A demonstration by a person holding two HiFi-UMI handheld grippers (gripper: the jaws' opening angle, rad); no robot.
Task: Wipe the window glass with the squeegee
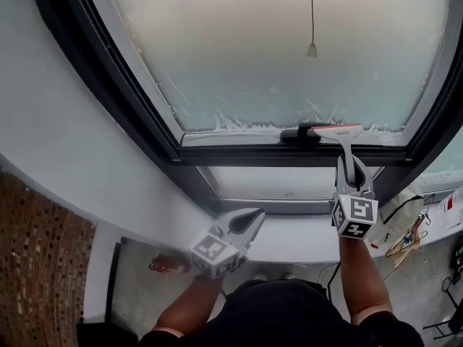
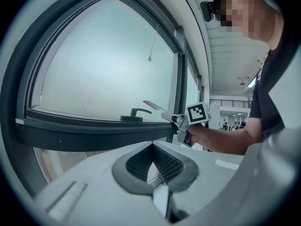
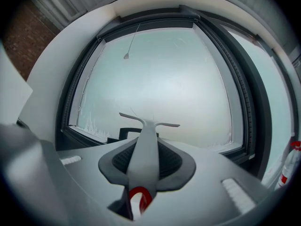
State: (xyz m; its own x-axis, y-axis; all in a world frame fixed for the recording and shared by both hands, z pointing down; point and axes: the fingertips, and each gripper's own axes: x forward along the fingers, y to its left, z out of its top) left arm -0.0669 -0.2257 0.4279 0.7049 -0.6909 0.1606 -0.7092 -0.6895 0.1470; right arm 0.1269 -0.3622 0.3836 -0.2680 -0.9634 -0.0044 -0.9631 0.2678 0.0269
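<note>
- Your left gripper (image 1: pixel 249 219) (image 2: pixel 153 147) is hovering low in the head view, around 6 o'clock, over the white sill (image 1: pixel 304 238). Its jaws are sitting closed tip to tip with nothing between them.
- It is pointing toward 1 o'clock and touching neither the frame nor the squeegee.
- Your right gripper (image 1: pixel 352 166) (image 3: pixel 147 149) is reaching up at 4 o'clock from frame centre. Its jaws are clamping tight on the grey handle of the squeegee (image 1: pixel 334 131) (image 3: pixel 149 124).
- The left gripper view is also catching that right gripper (image 2: pixel 175 120) at 3 o'clock, with your hand (image 2: pixel 200 133) wrapped around its grip.
- The squeegee is running straight toward 12 o'clock from the jaws. Its blade is lying level against the bottom strip of the window glass (image 1: pixel 289 49) (image 3: pixel 164 74) (image 2: pixel 103 65), right above the lower edge of the dark frame (image 1: pixel 217 154).
- A dark window handle (image 1: pixel 296 134) (image 2: pixel 135 113) is sitting just beside the blade, at its 9 o'clock end, seemingly touching.
- White foamy streaks (image 1: pixel 235 123) are clinging along the glass bottom edge, toward 9 o'clock from the blade.
- The glass above is looking frosted and hazy.
- A thin pull cord (image 1: pixel 312 20) with a small weight is hanging in front of the pane at 12 o'clock from the squeegee, well apart.
- A bottle with red markings (image 1: pixel 450 202) (image 3: pixel 287 166) is standing at 3 o'clock, near the far right frame edge.
</note>
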